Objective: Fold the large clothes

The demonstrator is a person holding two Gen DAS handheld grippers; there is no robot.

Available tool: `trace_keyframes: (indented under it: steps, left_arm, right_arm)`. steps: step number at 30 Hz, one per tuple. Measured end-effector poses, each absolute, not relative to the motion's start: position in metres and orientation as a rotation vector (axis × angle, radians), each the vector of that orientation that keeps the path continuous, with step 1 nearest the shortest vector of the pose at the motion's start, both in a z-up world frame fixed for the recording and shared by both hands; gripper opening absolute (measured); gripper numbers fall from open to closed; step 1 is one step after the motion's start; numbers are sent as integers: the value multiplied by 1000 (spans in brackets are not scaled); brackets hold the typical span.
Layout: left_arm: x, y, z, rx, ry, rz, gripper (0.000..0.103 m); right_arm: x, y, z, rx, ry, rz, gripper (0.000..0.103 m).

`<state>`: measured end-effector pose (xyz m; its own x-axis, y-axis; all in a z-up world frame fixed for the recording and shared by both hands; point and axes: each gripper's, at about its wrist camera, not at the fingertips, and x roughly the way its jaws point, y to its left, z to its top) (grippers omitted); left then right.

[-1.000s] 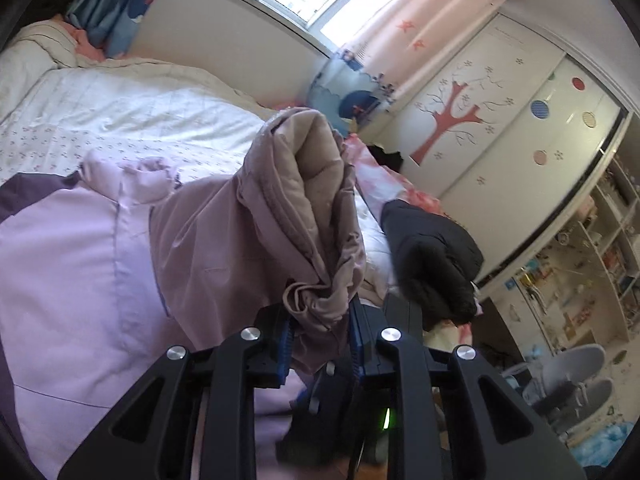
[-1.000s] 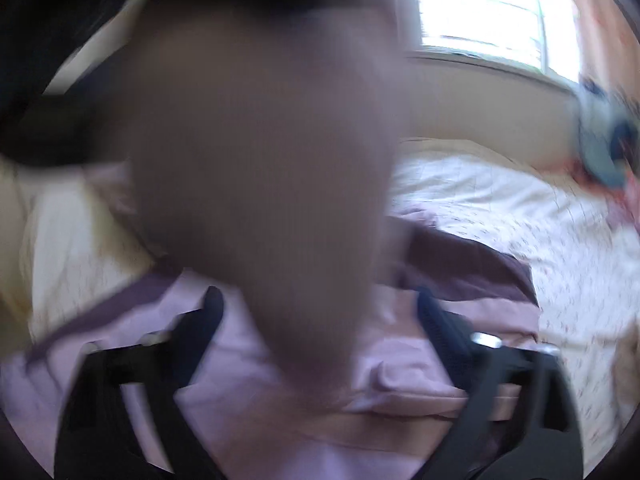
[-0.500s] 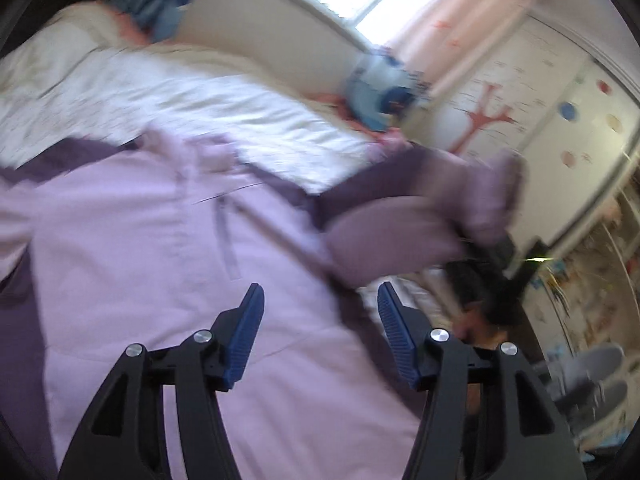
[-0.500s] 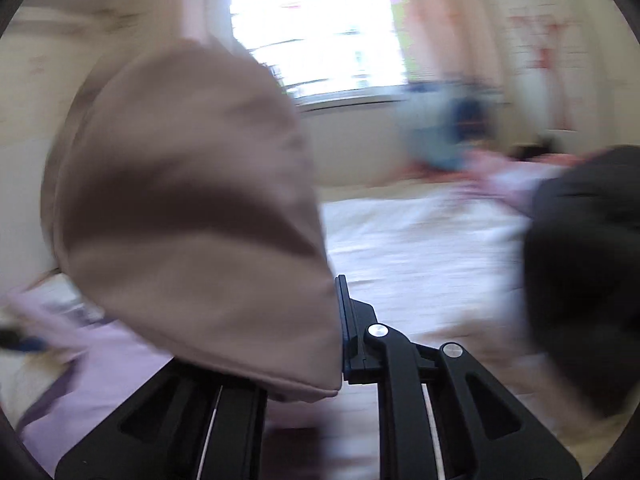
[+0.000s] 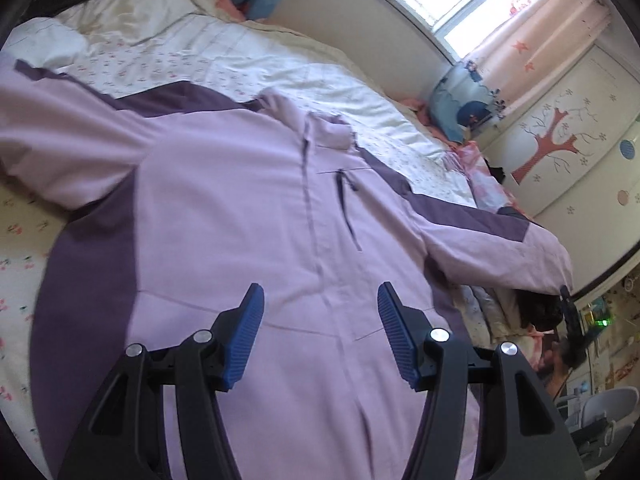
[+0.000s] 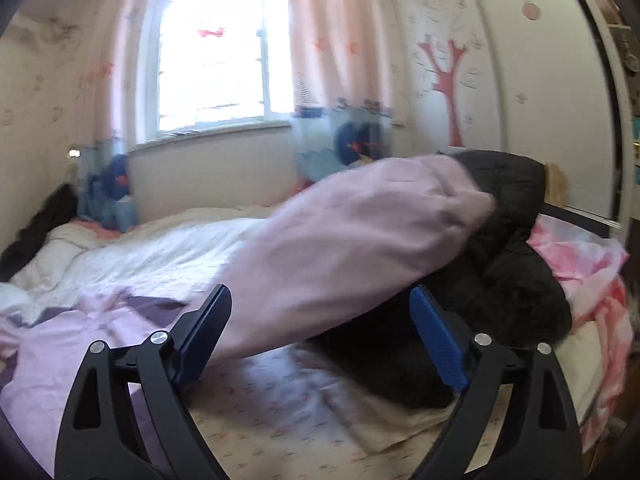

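1. The left gripper (image 5: 320, 320), clamped on a bunched sleeve a second ago, now hangs apart and empty over the lilac jacket (image 5: 240, 208) spread on the bed (image 5: 200, 60).
2. The right gripper (image 6: 320, 328) is opening; the sleeve (image 6: 360, 240) it gripped extends ahead between its unpressed pads onto a black garment (image 6: 512, 280).

Your left gripper (image 5: 320, 334) and right gripper (image 6: 320, 334) each had black open-framed finger arms, silver round screws at the joints, and ribbed blue pads (image 5: 245, 336) inside.
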<state>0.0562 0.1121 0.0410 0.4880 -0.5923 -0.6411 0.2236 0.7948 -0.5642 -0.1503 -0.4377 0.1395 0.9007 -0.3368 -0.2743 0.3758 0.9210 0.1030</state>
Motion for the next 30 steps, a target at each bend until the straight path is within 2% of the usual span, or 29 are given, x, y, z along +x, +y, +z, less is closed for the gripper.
trace_keyframes:
  steps: [6, 14, 30]
  left_arm:
    - [47, 149, 34, -476, 942, -452, 60]
    - [28, 184, 34, -505, 921, -377, 62]
    - [-12, 262, 38, -591, 860, -224, 72]
  right_arm:
    - [-155, -372, 140, 107, 263, -194, 90]
    - [-164, -295, 156, -119, 304, -93, 96]
    - [-188, -241, 165, -249, 291, 97, 96]
